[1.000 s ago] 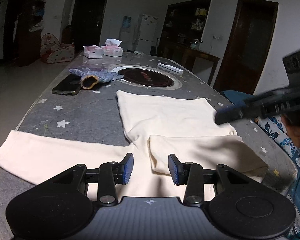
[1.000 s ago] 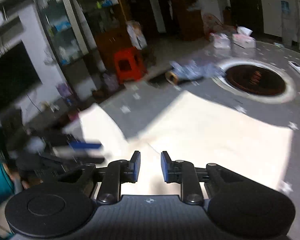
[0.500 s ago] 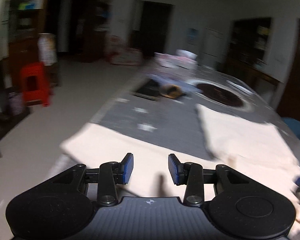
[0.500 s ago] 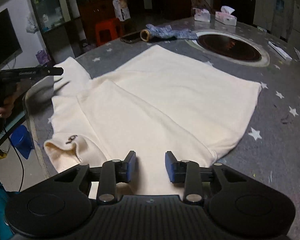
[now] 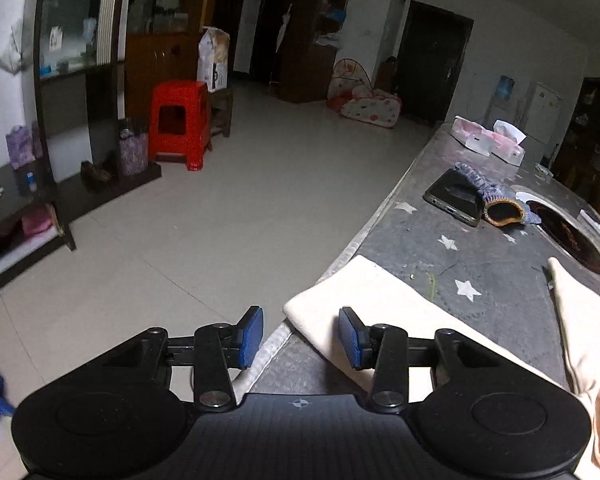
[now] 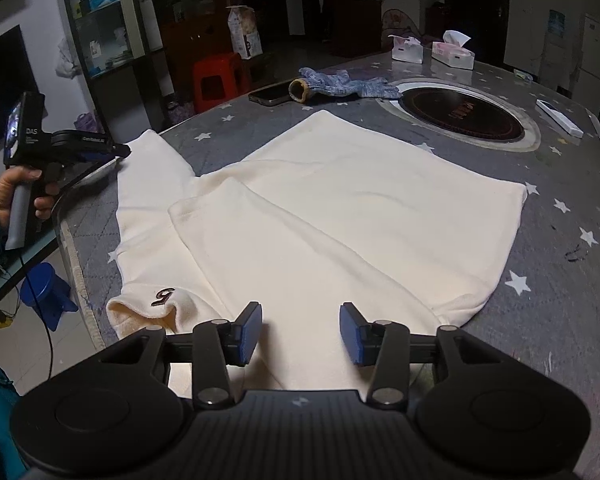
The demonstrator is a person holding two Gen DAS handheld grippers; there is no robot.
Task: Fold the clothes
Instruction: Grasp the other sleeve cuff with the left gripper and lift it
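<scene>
A cream sweatshirt [image 6: 340, 208] lies flat on the grey star-patterned table [image 6: 572, 280], one sleeve folded across its body. Its other sleeve [image 5: 364, 296] stretches to the table's edge. My left gripper [image 5: 300, 338] is open, with the cuff end of that sleeve between its blue pads [image 5: 350, 338]. From the right wrist view the left gripper [image 6: 120, 151] shows at the sleeve end, held by a hand [image 6: 12, 188]. My right gripper [image 6: 300, 334] stands open just above the near edge of the sweatshirt, holding nothing.
A phone [image 5: 454, 202] and a blue knit glove [image 5: 496, 200] lie further up the table, beside a round dark hotplate [image 6: 460, 114]. Two tissue boxes [image 6: 432, 50] sit at the far end. A red stool [image 5: 180, 124] stands on the floor, left of the table.
My left gripper swung left from the middle of the sweatshirt to the outstretched sleeve's end at the table edge. My right gripper opened wider and settled at the garment's near edge.
</scene>
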